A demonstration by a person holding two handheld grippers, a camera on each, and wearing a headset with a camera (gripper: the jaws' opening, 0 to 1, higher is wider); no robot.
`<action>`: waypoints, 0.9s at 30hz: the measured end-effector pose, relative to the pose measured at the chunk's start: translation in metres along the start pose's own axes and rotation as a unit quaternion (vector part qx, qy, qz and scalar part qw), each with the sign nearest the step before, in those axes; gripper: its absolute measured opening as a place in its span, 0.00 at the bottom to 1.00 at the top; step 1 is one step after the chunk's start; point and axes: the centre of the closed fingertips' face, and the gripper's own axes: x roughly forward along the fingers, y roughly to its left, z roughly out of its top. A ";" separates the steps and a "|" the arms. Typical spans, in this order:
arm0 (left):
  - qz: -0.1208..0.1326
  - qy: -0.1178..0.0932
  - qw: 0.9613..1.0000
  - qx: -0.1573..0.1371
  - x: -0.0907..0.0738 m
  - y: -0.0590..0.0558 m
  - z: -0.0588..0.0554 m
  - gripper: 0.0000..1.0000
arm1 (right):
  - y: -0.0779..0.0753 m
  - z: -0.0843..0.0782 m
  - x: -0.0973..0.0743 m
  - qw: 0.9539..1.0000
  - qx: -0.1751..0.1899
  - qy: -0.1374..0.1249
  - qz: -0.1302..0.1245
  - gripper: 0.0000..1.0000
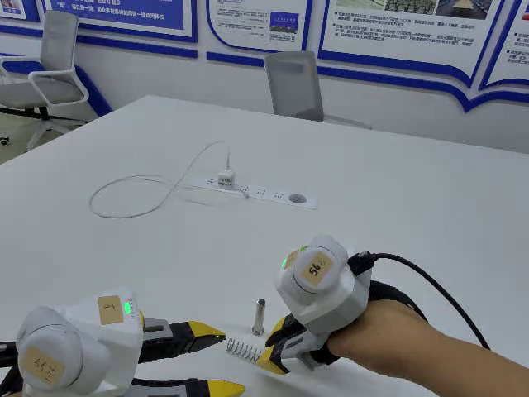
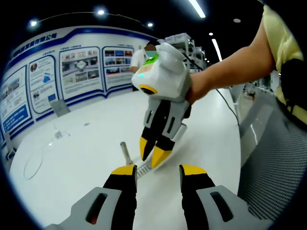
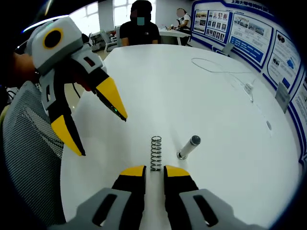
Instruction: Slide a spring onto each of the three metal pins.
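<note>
One short metal pin stands upright on the white table. A small coil spring lies level just in front of it. My right gripper is shut on the spring's end, and the free end points toward my left gripper. In the right gripper view the spring runs straight out from my right gripper, with the pin just to its right. My left gripper is open with nothing in it. It faces the right gripper's fingertips and the pin.
A white power strip with a plugged charger and a looped white cable lies mid-table. Grey chairs stand beyond the far edge. People sit at the table's other end. A black cable trails from the right gripper.
</note>
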 end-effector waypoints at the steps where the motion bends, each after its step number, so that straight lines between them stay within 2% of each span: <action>1: 0.000 0.001 1.000 -0.001 0.000 0.000 -0.001 0.36 | -0.001 -0.001 0.002 1.000 0.002 0.001 -0.001 0.16; 15: 0.003 0.003 1.000 -0.003 -0.002 0.002 -0.003 0.36 | -0.002 -0.006 0.012 1.000 0.021 0.006 0.000 0.15; 27: 0.004 0.005 1.000 -0.002 -0.001 0.004 -0.004 0.35 | -0.003 -0.007 0.011 1.000 0.029 0.006 0.003 0.12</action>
